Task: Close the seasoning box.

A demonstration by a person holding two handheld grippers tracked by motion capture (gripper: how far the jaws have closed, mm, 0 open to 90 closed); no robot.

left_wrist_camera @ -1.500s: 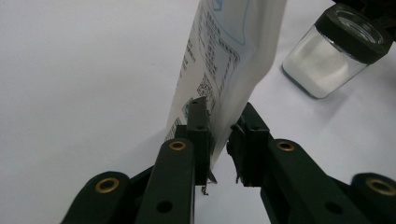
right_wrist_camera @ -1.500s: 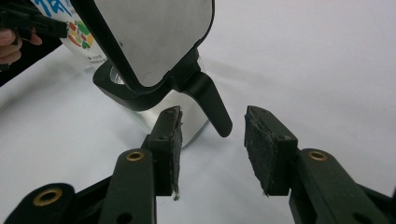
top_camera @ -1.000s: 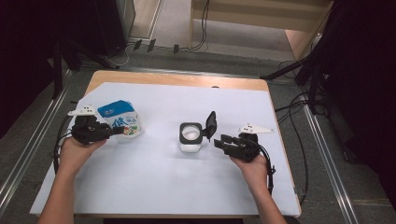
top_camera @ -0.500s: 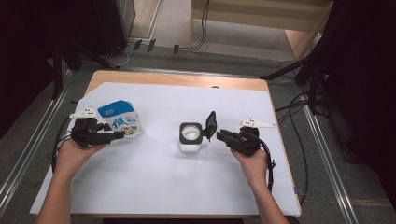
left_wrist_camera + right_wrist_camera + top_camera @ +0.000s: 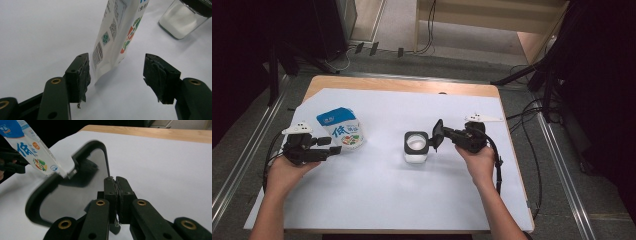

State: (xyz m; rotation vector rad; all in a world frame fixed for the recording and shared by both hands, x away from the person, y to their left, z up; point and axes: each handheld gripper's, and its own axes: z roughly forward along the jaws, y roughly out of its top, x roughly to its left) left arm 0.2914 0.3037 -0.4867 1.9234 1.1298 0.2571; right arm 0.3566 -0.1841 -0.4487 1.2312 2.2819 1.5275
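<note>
Left gripper (image 5: 324, 149) sits at the left side of the table (image 5: 362, 200), held in the person's left hand (image 5: 287, 170). Its jaws stand apart and have just been opening. The blue-and-white pouch (image 5: 340, 128) stands upright on the white table cover, just ahead of the jaw tips. In the left gripper view the pouch's (image 5: 117, 32) lower edge sits in the gap, close to the left-hand jaw pad (image 5: 81, 75), with no pad pressing on it. Whether that pad brushes the pouch, cannot tell.

Right gripper (image 5: 439, 136) is to the right of centre, held in the right hand (image 5: 479, 162), pointing toward the jar. Its jaws have just been closing and now pinch the edge of a flat black lid (image 5: 437, 135), held up on edge. The right gripper view shows the two jaws pressed tight together on the lid's (image 5: 75, 182) rim, the lid tilted up off the table.

Clear square jar (image 5: 416, 147) stands open near the middle of the table, white powder inside, just left of the held lid. Jar and pouch are well apart.

Cables trail from both grippers off the table edges.
</note>
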